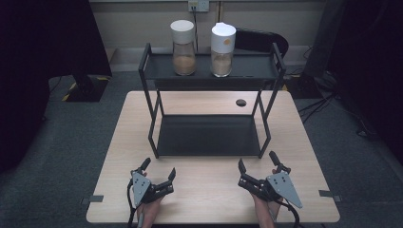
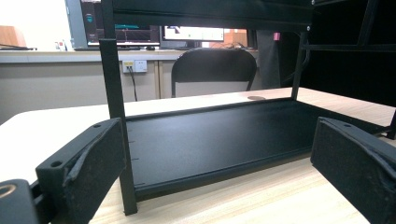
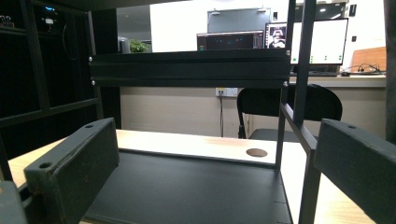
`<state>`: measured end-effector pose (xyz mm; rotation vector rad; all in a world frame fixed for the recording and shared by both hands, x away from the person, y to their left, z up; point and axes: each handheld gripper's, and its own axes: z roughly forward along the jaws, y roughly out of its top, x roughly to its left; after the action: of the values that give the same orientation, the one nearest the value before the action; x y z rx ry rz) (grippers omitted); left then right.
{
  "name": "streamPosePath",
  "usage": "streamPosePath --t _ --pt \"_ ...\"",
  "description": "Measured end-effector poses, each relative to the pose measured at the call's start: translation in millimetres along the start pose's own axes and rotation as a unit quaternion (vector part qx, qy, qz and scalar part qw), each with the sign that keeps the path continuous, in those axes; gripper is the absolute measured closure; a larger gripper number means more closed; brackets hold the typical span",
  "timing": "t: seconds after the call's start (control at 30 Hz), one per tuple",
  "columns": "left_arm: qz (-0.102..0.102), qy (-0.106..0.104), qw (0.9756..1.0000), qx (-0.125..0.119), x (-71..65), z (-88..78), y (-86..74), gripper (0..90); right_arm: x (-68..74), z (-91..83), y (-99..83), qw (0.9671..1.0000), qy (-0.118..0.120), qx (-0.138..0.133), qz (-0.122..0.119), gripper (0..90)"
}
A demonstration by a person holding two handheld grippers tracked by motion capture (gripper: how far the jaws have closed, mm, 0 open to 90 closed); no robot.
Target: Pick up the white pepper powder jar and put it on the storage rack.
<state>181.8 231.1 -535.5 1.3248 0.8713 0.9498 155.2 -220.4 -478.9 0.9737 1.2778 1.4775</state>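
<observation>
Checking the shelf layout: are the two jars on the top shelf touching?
Apart. The high view shows dark shelf between the left jar and the right jar.

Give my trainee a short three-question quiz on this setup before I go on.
1. True or false: both jars sit on the bottom shelf of the black rack.
2. Which jar has an orange dot on its lid: A, the left jar, or B, the right jar?
3. How do the jaws of the left gripper and right gripper stand?

Key:
1. False: both stand on the top shelf; the bottom shelf is bare.
2. B.
3. Both open, holding nothing, near the table's front edge.
</observation>
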Motion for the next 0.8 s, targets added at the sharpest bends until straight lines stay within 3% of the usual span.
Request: streamPosePath --t 0.8 --pt "0.0 0.0 1.0 0.0 0.0 0.0 0.0 2.5 -2.2 -9.8 -29.5 0.9999 0.003 0.014 -0.005 0.0"
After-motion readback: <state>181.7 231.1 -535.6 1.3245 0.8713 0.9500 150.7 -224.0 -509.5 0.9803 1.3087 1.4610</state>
